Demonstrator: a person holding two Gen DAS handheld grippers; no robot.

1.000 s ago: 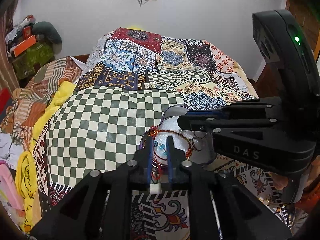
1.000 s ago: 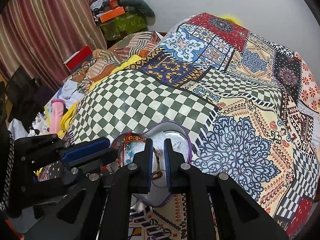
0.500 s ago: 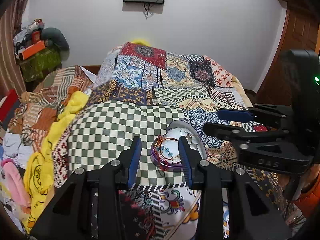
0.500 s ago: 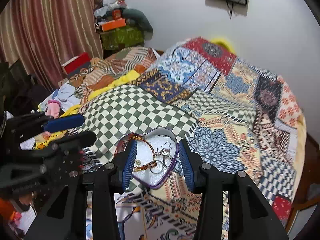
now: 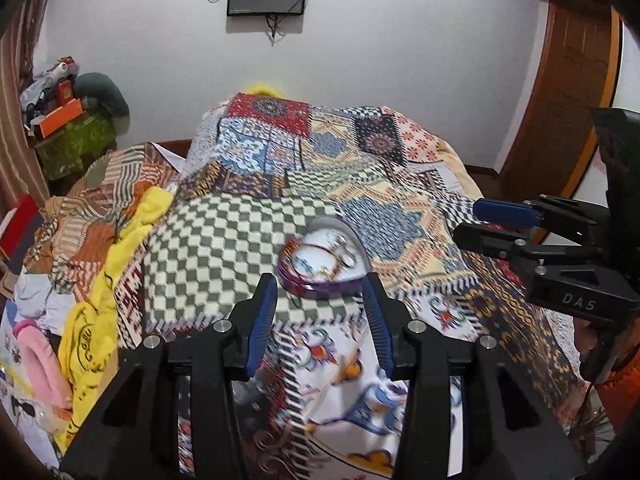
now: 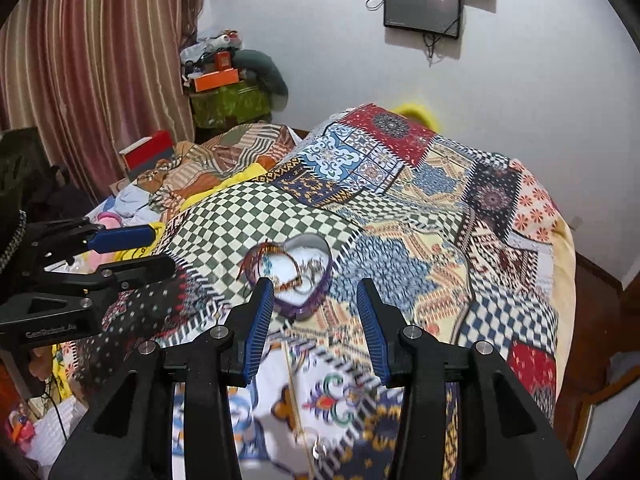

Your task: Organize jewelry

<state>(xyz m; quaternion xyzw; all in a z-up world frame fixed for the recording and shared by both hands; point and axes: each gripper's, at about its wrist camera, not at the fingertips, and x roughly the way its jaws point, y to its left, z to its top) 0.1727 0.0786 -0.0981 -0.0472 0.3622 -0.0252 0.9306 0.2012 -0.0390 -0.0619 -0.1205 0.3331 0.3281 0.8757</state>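
Jewelry in a purple heart-shaped tin box [image 5: 324, 270] [image 6: 298, 276] sits on the big patchwork bedspread [image 5: 360, 184] [image 6: 420, 208], at the near edge of its green-and-cream checkered panel [image 5: 224, 248] [image 6: 256, 220]. In the left wrist view the heart's lobes face away towards the white wall [image 5: 400, 60] and its tip points back at the camera, so its long axis runs roughly along the bed; in the right wrist view the tip also points to the near side, slightly right. The left gripper [image 5: 322, 320] [image 6: 132, 250] is released, its blue-padded fingers spread wide, with the tin just beyond and between the tips. The right gripper [image 6: 316, 312] [image 5: 486, 224] is likewise released, fingers wide apart, with the tin just beyond its left finger. Inside the tin, on a white lining, a red-and-orange woven thread bracelet [image 5: 316, 250] [image 6: 280, 256] lies across the middle, and small silvery rings [image 5: 344, 252] [image 6: 312, 270] lie blurred beside it.
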